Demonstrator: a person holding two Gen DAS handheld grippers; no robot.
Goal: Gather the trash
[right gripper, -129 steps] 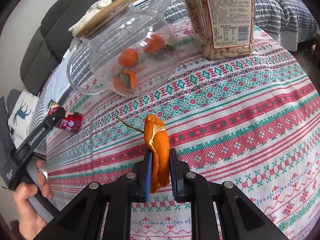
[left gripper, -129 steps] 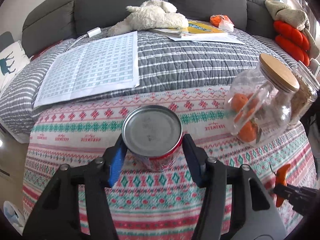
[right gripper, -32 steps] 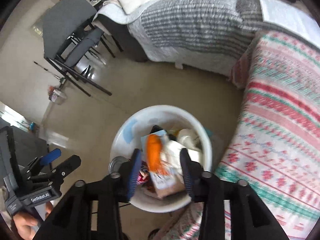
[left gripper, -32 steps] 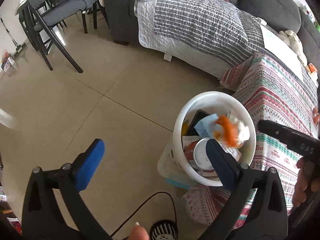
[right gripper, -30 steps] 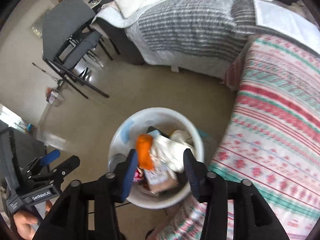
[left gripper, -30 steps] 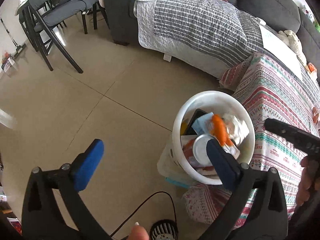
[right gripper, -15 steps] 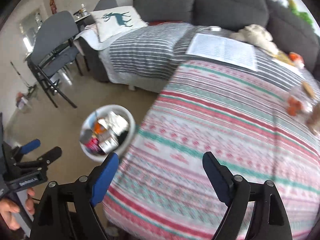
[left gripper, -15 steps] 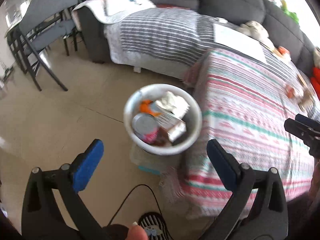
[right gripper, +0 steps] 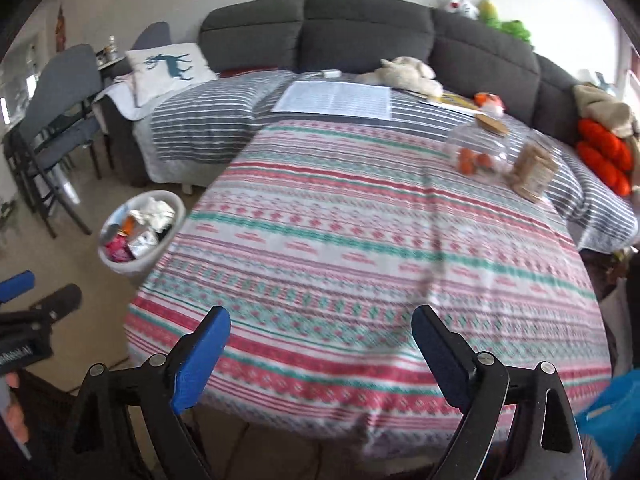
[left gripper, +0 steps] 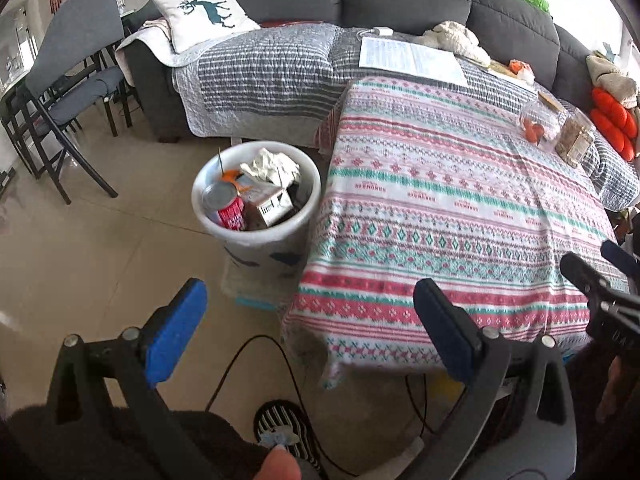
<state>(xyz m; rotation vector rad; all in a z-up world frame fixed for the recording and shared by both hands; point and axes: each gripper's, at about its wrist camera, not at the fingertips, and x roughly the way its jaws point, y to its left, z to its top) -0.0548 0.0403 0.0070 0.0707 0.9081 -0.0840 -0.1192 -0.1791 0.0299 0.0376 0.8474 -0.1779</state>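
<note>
Bin point(left gripper: 256, 236) just beside table point(left gripper: 460, 216) edge, both jaws wide, empty.

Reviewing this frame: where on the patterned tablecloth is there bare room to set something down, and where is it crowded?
The tablecloth is bare from the near edge to the far right corner; there the glass jar and snack container crowd it. The white bin left of it is heaped full.

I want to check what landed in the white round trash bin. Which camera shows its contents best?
The left wrist view: the white round trash bin is closer and sharper, with the red can and orange peel distinguishable. The right wrist view shows the bin small and blurred at the table's left.
</note>
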